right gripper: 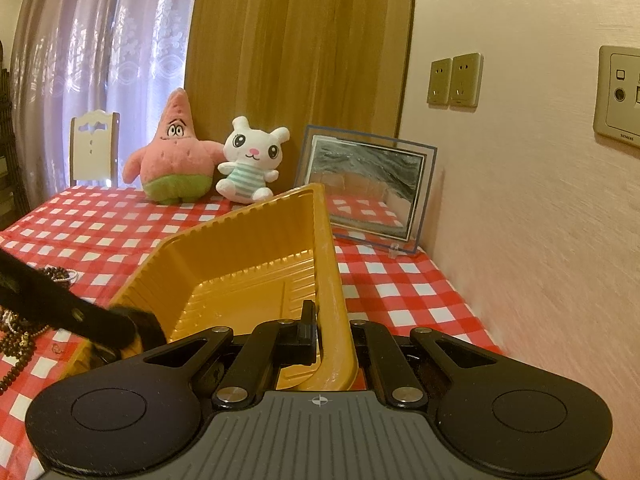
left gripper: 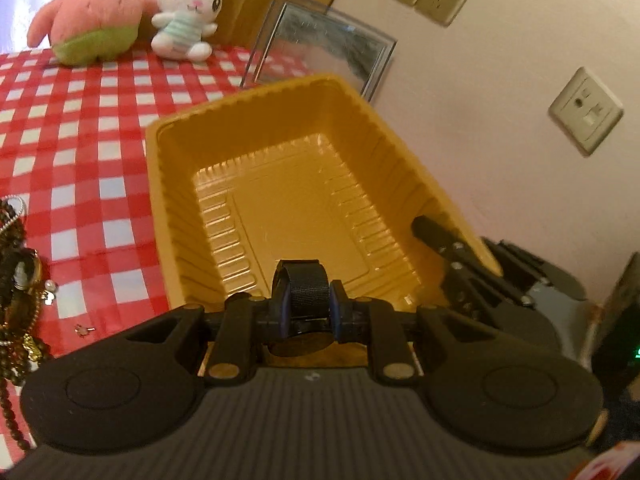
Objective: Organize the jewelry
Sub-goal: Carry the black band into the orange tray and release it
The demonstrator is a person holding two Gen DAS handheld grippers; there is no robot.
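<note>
A yellow plastic tray [left gripper: 360, 128] sits tilted over the red checked table. My left gripper [left gripper: 306, 312] is shut on the tray's near rim, a black strap showing between its fingers. My right gripper [right gripper: 326, 336] is shut on the tray's right rim [right gripper: 330, 280], and its finger shows in the left wrist view [left gripper: 436, 236]. The tray holds nothing that shows. A heap of brown bead necklaces and gold jewelry [left gripper: 18, 304] lies on the table left of the tray; it also shows in the right wrist view [right gripper: 20, 336].
A pink star plush [right gripper: 174, 156] and a white rabbit plush [right gripper: 250, 160] stand at the table's far edge. A glass picture frame [right gripper: 368, 188] leans by the pink wall [right gripper: 540, 200] on the right. A small earring [left gripper: 84, 330] lies on the cloth.
</note>
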